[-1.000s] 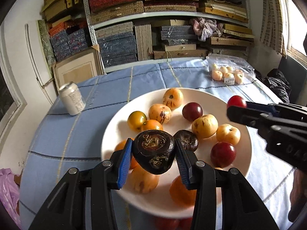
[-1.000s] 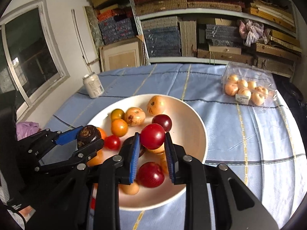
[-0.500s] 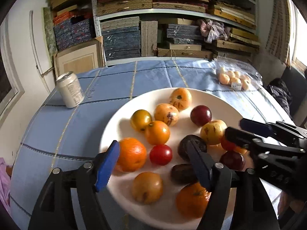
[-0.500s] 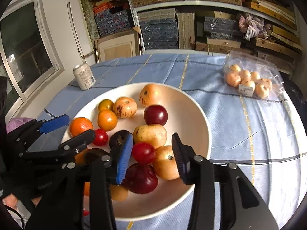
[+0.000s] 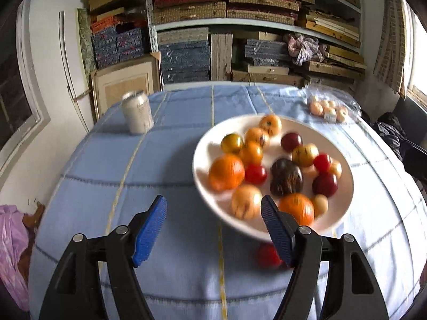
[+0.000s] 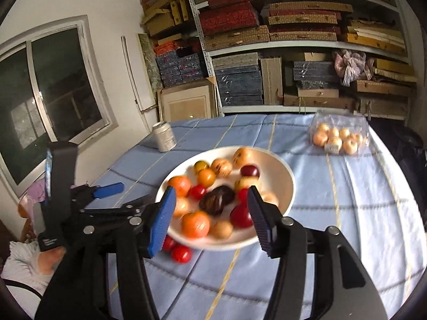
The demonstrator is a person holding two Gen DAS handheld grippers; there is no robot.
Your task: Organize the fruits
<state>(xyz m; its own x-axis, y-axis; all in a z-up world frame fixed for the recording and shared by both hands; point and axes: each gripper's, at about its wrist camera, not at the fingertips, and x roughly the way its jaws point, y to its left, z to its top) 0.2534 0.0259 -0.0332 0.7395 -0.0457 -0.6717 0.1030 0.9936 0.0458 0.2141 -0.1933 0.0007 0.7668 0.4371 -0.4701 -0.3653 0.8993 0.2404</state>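
Note:
A white plate (image 5: 205,144) (image 6: 287,186) on the blue tablecloth holds several fruits: oranges, red and dark plums, yellow fruits and a dark brown fruit (image 5: 286,177) (image 6: 216,200). Small red fruits (image 6: 181,253) (image 5: 268,256) lie on the cloth by the plate's near edge. My left gripper (image 5: 213,229) is open and empty, pulled back left of the plate; it also shows in the right wrist view (image 6: 108,190). My right gripper (image 6: 210,220) is open and empty above the plate's near side.
A silver can (image 5: 137,116) (image 6: 164,136) stands at the back left of the table. A clear bag of pale fruits (image 5: 329,108) (image 6: 337,138) lies at the back right. Shelves of boxes stand behind the table. A pink bag (image 5: 12,242) lies at the left.
Both grippers opened and let go of their fruits, the dark brown fruit and a red plum, onto the plate. Both then pulled back; the left one moved left.

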